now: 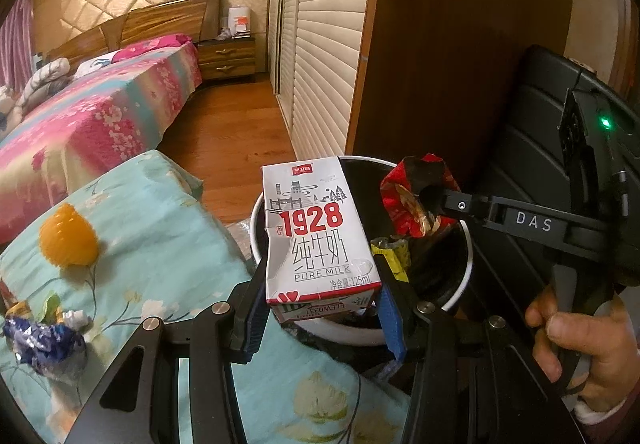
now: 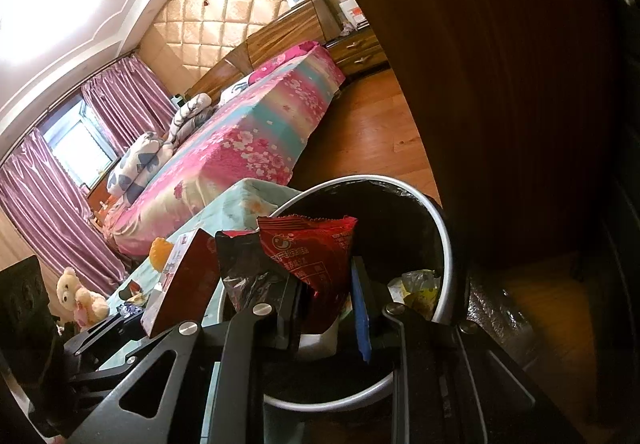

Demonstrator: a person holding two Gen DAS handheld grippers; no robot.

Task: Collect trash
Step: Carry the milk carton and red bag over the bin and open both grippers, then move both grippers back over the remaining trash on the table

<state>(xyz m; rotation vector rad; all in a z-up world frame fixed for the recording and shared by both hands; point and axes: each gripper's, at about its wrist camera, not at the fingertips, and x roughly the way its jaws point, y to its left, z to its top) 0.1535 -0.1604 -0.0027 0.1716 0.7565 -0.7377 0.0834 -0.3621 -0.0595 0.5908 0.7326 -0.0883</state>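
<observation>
left gripper (image 1: 320, 308) clamps milk carton (image 1: 318, 236) over bin rim (image 1: 466, 276); right gripper (image 2: 326, 308) pinches red wrapper (image 2: 316, 248) above it

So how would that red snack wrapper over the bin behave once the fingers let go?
The red snack wrapper looks thin and crumpled, so it is probably floppy and very light. Pinched in the right gripper above the white bin, it would likely flutter rather than drop straight. Its glossy film may slip easily.
</observation>
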